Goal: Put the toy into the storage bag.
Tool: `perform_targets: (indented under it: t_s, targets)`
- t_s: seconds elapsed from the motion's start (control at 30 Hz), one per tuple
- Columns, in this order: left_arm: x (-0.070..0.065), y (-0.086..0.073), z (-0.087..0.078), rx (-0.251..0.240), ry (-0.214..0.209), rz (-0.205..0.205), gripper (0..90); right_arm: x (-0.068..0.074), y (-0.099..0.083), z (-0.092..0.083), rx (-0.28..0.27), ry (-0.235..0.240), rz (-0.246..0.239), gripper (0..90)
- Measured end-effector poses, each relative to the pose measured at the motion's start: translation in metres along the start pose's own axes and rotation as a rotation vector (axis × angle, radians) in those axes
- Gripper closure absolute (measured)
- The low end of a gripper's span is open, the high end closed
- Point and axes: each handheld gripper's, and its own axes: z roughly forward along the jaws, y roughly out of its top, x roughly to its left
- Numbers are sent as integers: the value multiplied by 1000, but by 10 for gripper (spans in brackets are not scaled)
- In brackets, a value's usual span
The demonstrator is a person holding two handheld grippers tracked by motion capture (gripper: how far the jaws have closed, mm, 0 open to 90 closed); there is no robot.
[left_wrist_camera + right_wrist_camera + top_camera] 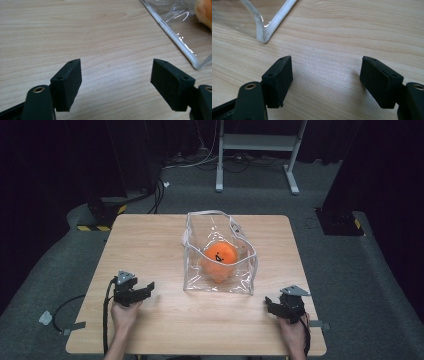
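Observation:
A clear plastic bag (220,252) with white trim stands in the middle of the wooden table (150,240). Inside it lies an orange ball (221,256) with a black mark on top. My left gripper (145,287) rests on the table to the left of the bag, held by a hand, its jaws open with only bare wood between them (116,75). My right gripper (270,304) sits to the right of the bag's front corner, also open and empty (327,72). The bag's white-edged corner (180,45) appears at the upper right of the left gripper view and the corner (265,32) at the upper left of the right gripper view.
Grey carpet surrounds the table. A white metal frame (257,150) stands behind it, and black equipment bases with yellow-black tape (100,217) sit at the back left and right. Cables trail from the left gripper off the table's left edge.

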Motion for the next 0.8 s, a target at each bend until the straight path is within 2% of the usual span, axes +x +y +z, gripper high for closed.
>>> perform_targets:
  t_s: [0.6, 0.7, 0.8]
  targets:
    - [3, -2, 5, -4, 35, 25, 250, 0, 0, 0, 0, 0, 0, 260]
    - [4, -2, 4, 14, 36, 44, 250, 0, 0, 0, 0, 0, -1, 261]
    - [5, -3, 5, 10, 40, 39, 250, 0, 0, 0, 0, 0, 0, 260]
